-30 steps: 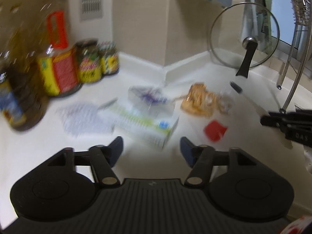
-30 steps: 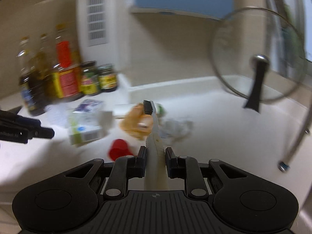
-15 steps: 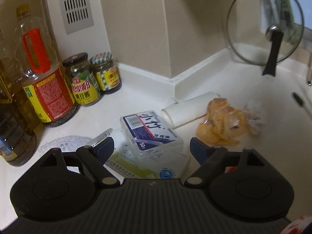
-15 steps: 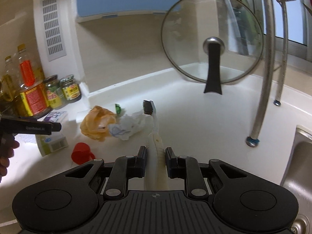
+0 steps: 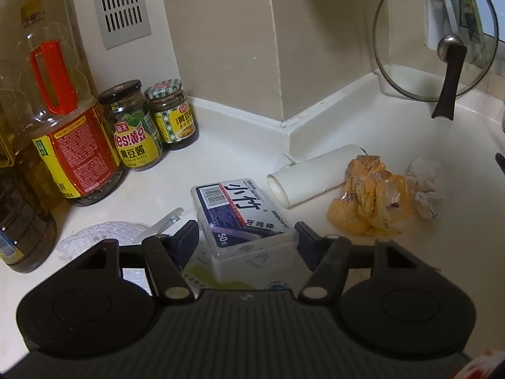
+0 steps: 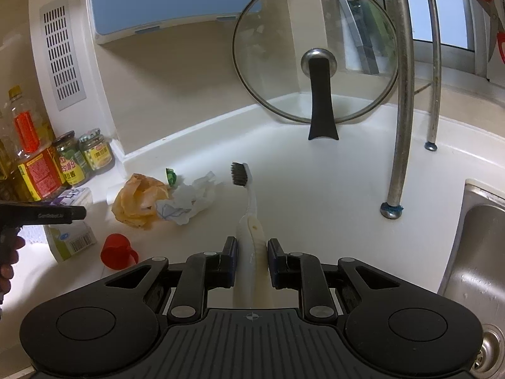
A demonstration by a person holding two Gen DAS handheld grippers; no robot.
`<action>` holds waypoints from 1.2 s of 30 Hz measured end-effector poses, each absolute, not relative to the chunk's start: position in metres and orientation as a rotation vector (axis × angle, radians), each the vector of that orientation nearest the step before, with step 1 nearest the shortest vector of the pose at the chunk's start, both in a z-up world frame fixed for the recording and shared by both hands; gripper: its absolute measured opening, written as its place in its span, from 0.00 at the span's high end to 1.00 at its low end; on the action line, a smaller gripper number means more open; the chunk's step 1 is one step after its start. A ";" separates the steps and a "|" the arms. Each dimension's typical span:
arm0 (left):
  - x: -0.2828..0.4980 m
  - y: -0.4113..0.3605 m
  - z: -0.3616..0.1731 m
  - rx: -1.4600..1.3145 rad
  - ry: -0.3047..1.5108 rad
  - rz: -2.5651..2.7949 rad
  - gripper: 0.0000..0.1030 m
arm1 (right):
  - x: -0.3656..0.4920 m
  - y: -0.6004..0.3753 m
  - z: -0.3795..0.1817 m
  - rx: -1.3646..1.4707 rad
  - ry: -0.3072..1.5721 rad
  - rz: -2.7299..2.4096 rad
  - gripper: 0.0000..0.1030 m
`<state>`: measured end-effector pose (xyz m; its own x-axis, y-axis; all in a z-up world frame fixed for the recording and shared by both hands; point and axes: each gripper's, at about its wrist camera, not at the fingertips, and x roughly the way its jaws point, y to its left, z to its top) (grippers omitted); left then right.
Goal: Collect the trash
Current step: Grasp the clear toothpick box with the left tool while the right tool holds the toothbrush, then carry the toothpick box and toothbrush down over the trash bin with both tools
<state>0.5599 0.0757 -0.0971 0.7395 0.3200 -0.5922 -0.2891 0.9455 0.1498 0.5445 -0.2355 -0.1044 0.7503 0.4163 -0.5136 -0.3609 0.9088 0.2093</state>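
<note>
- The left gripper (image 5: 247,237), two black fingers angled down toward the white countertop (image 5: 240,164), straddles a clear rectangular plastic box of dental floss picks with a dark blue label (image 5: 241,218); its jaws are closing, the box lies between them, and whether the pads already press its sides I cannot tell.
- The box lies on a flat white and green carton (image 6: 71,240).
- From the right wrist view, that left gripper reaches in level from the left edge, with part of a hand (image 6: 8,252) behind it.
- The right gripper (image 6: 251,252) tilts downward over the countertop, its jaws pressed together on the cream handle of a worn white toothbrush with dark bristles (image 6: 249,208), whose head points away, off the surface.
- Loose trash lies between the two: a crumpled yellow plastic wrapper (image 5: 369,202), a wadded white tissue (image 5: 424,186), a white cardboard tube (image 5: 312,175) and a small red plastic cup (image 6: 118,252).
</note>
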 end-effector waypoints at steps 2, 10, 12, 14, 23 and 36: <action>0.553 0.077 -0.095 0.055 0.649 0.327 0.38 | 0.544 -0.235 -0.104 0.101 0.586 0.424 0.80; 0.513 0.080 -0.081 0.061 0.615 0.290 0.38 | 0.538 -0.238 -0.103 0.123 0.601 0.442 0.80; 0.500 0.079 -0.076 0.066 0.605 0.283 0.38 | 0.534 -0.239 -0.102 0.133 0.604 0.455 0.80; 0.485 0.076 -0.071 0.065 0.597 0.276 0.38 | 0.529 -0.239 -0.101 0.145 0.604 0.471 0.80; 0.415 0.051 -0.054 0.025 0.578 0.257 0.38 | 0.491 -0.232 -0.091 0.194 0.624 0.622 0.80; 0.327 -0.006 -0.055 -0.042 0.589 0.286 0.38 | 0.428 -0.229 -0.088 0.193 0.662 0.876 0.80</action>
